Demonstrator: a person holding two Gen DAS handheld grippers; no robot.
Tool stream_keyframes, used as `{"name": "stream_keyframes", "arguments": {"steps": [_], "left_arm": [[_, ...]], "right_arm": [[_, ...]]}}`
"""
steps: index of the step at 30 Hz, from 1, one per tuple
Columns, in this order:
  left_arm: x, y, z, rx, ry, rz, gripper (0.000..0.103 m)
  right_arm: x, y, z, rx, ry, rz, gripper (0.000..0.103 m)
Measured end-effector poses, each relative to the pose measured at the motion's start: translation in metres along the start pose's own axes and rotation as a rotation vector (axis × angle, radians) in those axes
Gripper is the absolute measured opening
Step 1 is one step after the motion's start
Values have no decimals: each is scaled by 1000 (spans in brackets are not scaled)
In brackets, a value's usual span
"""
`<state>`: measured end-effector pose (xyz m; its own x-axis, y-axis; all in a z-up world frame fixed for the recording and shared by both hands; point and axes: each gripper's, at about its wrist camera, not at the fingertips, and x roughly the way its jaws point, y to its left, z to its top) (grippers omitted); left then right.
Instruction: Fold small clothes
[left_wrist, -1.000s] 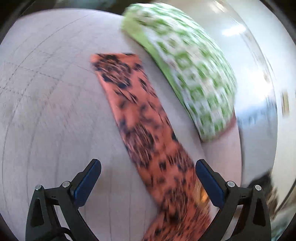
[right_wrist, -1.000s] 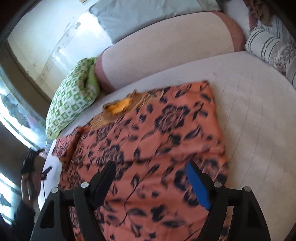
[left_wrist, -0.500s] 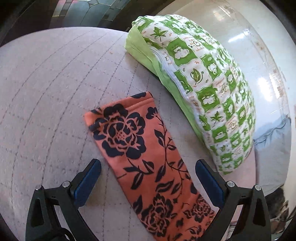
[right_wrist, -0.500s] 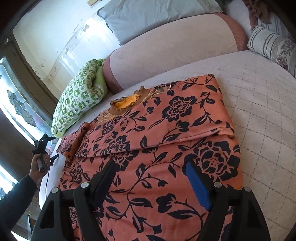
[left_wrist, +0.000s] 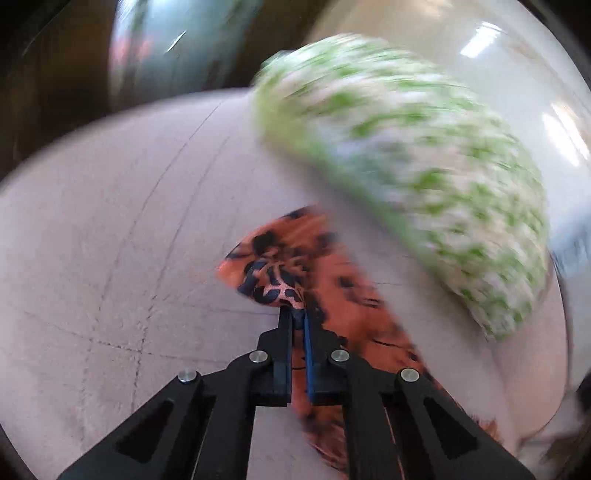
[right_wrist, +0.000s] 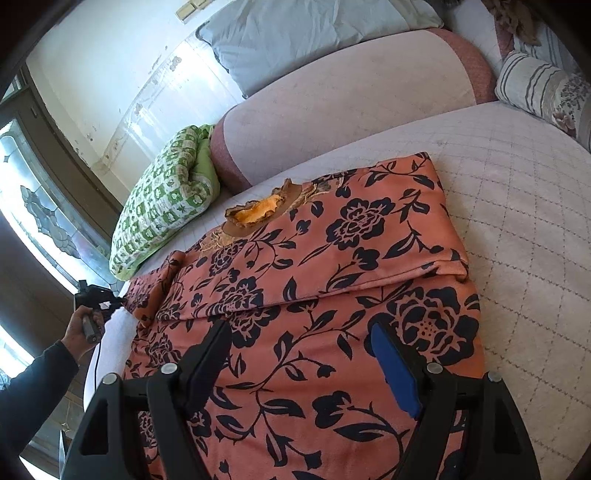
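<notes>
The right gripper (right_wrist: 301, 354) hangs wide open, holding nothing, over the near part of the orange floral garment (right_wrist: 332, 258) spread on the quilted bed (right_wrist: 517, 221). The left gripper (left_wrist: 298, 314) pinches the garment's sleeve end (blurred), just short of the green pillow (right_wrist: 162, 206).

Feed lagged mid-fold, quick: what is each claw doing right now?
Left claw: closed, pinching the end of the orange floral garment's sleeve.
Right claw: open, holding nothing, above the garment.
</notes>
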<state>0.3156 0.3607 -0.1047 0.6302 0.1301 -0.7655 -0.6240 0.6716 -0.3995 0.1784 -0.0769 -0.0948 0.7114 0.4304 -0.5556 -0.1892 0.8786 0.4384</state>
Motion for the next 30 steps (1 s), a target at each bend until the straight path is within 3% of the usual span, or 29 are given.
{"name": "stream_keyframes", "arguments": {"steps": [3,5,8,11,13,14,15,17,19,21,24,26,28,30], "left_arm": [[-61,-76,-26,214,-122,-110,4],[-101,-135,-63,348,-167,-221,4],[-152,-212,-126,502,-185,-400,5],[-177,-278,-200,655,-142,-550,7],[-169,-311,-253,765,-33,-615,32],[-164,-316,-271,793,6,-626,62],[-152,-322,-297,833,75,-632,75],[-127,-319,-328,881,202,-612,75],[-111,-302,-331,844,269,-577,75],[-107,-272,-314,778,234,-507,75],[-94,-225,-268,751,107,-348,75],[-79,-192,-238,710,70,-246,75],[-61,-166,-216,641,100,-181,75],[-41,-137,-198,559,154,-163,74]], "right_arm": [[-3,-3,0,19,-7,16,81],[-7,-4,0,22,-16,16,81],[-14,-5,1,31,-34,29,81],[-19,-7,2,40,-45,39,81],[-21,-9,2,55,-48,39,81],[-21,-11,2,62,-47,39,81],[-22,-13,2,73,-45,41,81],[-24,-16,2,92,-49,46,81],[-27,-18,3,101,-57,47,81],[-30,-19,4,109,-65,53,81],[-33,-21,10,142,-53,68,81],[-31,-21,19,170,-35,82,82],[-21,-17,38,158,-1,99,82],[-2,-15,60,146,42,110,81]]}}
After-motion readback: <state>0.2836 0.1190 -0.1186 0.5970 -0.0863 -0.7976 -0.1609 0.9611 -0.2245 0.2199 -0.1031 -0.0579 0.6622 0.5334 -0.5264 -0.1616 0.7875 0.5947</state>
